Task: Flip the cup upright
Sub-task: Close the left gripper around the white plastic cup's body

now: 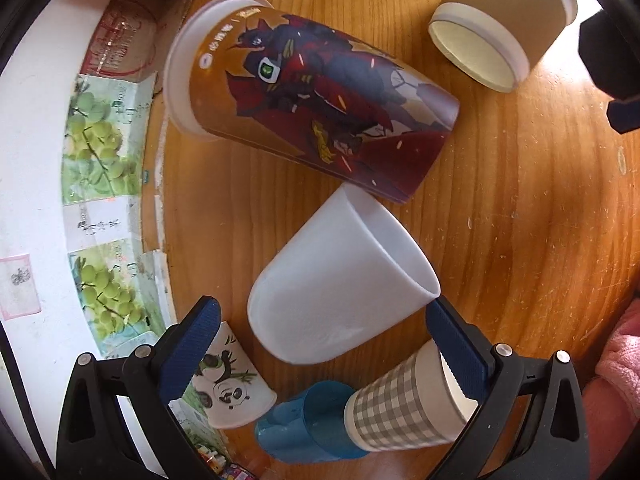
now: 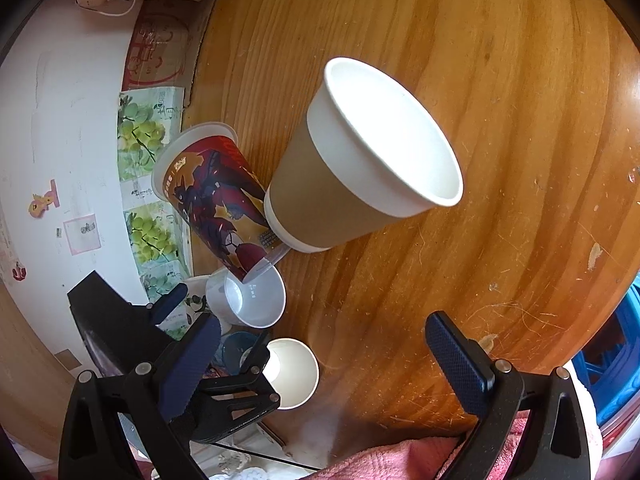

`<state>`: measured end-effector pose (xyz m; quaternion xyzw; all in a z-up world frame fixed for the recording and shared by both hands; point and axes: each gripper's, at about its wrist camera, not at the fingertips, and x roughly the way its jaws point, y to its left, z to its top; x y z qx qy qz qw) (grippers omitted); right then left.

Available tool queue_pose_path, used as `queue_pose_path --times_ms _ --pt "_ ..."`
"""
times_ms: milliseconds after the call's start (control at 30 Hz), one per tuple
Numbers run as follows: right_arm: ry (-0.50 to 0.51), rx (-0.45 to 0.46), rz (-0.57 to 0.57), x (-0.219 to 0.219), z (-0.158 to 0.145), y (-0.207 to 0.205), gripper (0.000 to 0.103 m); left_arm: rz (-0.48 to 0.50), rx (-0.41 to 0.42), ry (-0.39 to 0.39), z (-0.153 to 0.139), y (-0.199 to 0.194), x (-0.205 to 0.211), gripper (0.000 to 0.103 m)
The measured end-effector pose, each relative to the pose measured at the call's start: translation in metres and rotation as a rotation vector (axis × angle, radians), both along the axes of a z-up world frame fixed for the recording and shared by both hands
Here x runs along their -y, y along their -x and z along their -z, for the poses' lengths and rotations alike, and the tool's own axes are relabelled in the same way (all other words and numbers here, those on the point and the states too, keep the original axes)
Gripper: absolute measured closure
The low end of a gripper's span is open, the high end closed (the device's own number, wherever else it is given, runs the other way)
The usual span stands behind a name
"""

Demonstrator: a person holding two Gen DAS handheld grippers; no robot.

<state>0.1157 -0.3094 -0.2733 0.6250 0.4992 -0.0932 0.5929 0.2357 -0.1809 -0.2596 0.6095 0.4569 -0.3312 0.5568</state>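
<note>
Six cups on desk, white cup on side, mouth twd right, betw spread left tool; right tool spread, empty.

A round, glossy, scratched wooden desk meets a white wall, where grape-printed paper cartons line its edge under bright daylight.

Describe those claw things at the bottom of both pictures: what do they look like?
Both are alike. The left gripper and right gripper each have a black plastic frame with triangular cut-outs and silver round rivets. The fingers are flat pads covered in dark blue, finely ribbed or dotted rubber. No cables show. Pink fluffy fabric, perhaps a sleeve, sits behind.
</note>
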Motion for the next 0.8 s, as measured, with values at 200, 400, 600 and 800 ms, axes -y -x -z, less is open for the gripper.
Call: queue_pose_path --times_ms 200,400,600,800 --pt "0.002 -0.011 0.030 0.003 0.001 0.003 0.000 -0.034 -0.056 -0.014 0.011 -0.009 0.005 0.001" --pt "0.024 -0.026 0.048 0.005 -0.001 0.004 0.000 -0.111 -0.132 -0.018 0.021 -0.033 0.006 0.001" --pt "0.032 -0.039 0.060 0.005 -0.002 0.002 0.000 -0.190 -0.188 -0.028 0.028 -0.052 0.001 0.008" --pt "0.032 -0.038 0.044 0.003 -0.002 -0.002 0.000 -0.204 -0.187 -0.029 0.034 -0.066 -0.006 0.018"
